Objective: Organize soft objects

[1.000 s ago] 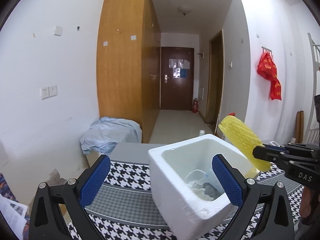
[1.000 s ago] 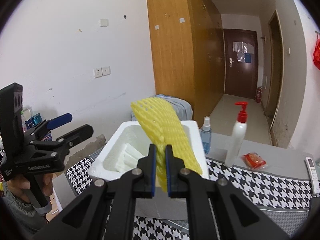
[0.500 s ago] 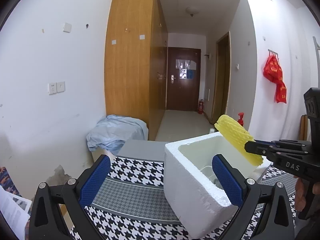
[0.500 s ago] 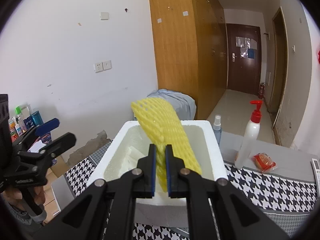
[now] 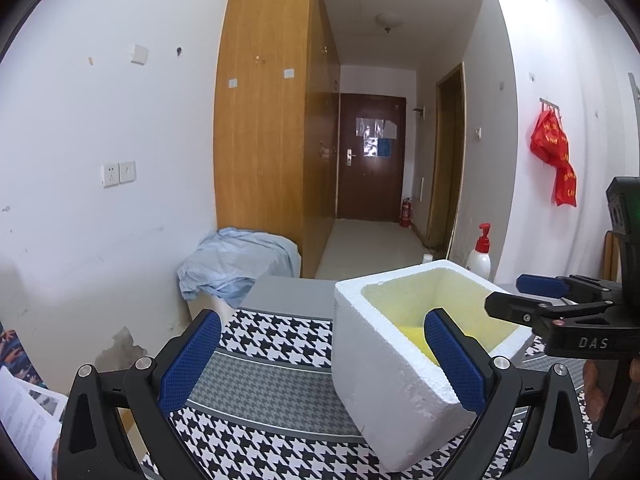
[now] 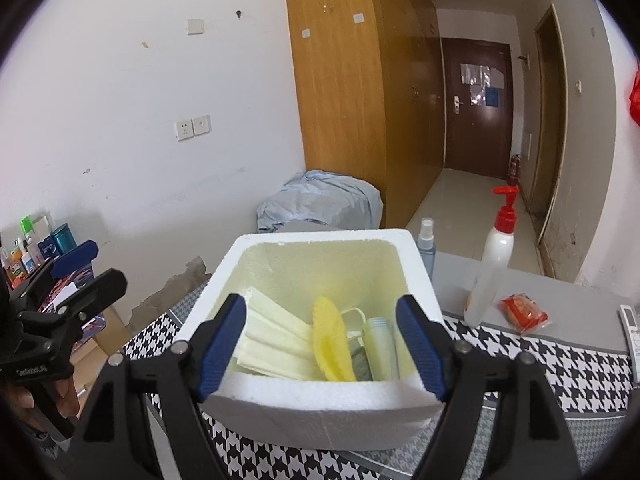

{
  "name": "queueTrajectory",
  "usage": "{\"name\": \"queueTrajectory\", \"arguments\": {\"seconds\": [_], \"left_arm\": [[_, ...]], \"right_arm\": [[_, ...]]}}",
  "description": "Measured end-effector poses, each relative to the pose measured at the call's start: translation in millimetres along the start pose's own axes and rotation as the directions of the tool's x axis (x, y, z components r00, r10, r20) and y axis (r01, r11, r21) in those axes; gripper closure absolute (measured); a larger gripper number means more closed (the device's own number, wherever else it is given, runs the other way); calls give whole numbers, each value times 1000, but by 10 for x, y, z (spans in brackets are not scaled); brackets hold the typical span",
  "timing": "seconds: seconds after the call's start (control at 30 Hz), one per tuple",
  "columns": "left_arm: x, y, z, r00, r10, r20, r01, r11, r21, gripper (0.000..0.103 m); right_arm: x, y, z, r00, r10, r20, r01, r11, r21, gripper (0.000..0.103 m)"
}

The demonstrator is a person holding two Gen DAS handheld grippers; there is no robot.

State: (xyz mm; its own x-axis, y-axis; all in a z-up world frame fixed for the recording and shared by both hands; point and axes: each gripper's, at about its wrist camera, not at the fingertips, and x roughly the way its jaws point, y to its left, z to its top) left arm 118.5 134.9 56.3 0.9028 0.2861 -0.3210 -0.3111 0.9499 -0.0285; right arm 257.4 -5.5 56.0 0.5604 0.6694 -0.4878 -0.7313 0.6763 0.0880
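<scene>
Seen from the right wrist view, the left hand-held gripper (image 6: pixel 86 266) hangs at the far left edge of the scene, its jaws standing apart with nothing between them, a hand (image 6: pixel 48 394) wrapped around its grip. Just right of it a white foam box (image 6: pixel 320 400) sits on a tabletop (image 6: pixel 560 364) covered with a black-and-white houndstooth cloth. Inside the box, from left to right, lie a stack of pale foam sheets (image 6: pixel 272 340), a yellow foam net sleeve (image 6: pixel 330 340) standing on edge near the middle, and a pale rolled item (image 6: pixel 380 346) beside it. The right hand-held gripper (image 6: pixel 320 344) hovers over the box's near rim, its jaws opening, the blue pads (image 6: pixel 222 340) wide of the yellow sleeve and not touching it. Behind the box's right corner stands a small spray bottle (image 6: pixel 425 240); farther right are a white pump bottle (image 6: pixel 494 264) with a red top, a red packet (image 6: pixel 523 312) lying on grey cloth, and a remote (image 6: pixel 631 328) at the edge. In the left wrist view, a patch of yellow (image 5: pixel 414 334) shows low inside the box.
</scene>
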Motion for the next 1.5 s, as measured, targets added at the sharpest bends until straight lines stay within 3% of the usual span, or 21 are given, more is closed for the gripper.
{"name": "queueTrajectory", "arguments": {"seconds": [0.13,0.5,0.6,1.1,1.5], "left_arm": [[-57,-77,17,1000,-9,2,9,1000,17,1],[-435,-366,31,998,-61,32,60,998,36,1],[-553,-441,4,995,-92,34,90,995,40,1],[-1037,-772,-226,982,-181,58,177,982,69,1],[-1220,-804,-527,974,-188,126,179,981,80,1]], "right_arm": [[-221,-12,-13,999,-6,41,6,1000,6,13],[-770,-135,-173,993,-57,101,52,997,52,12],[-940,-133,-229,990,-71,124,64,996,66,0],[-1699,-41,-742,967,-141,212,126,988,85,0],[-1878,73,-1133,946,-183,268,170,983,70,0]]}}
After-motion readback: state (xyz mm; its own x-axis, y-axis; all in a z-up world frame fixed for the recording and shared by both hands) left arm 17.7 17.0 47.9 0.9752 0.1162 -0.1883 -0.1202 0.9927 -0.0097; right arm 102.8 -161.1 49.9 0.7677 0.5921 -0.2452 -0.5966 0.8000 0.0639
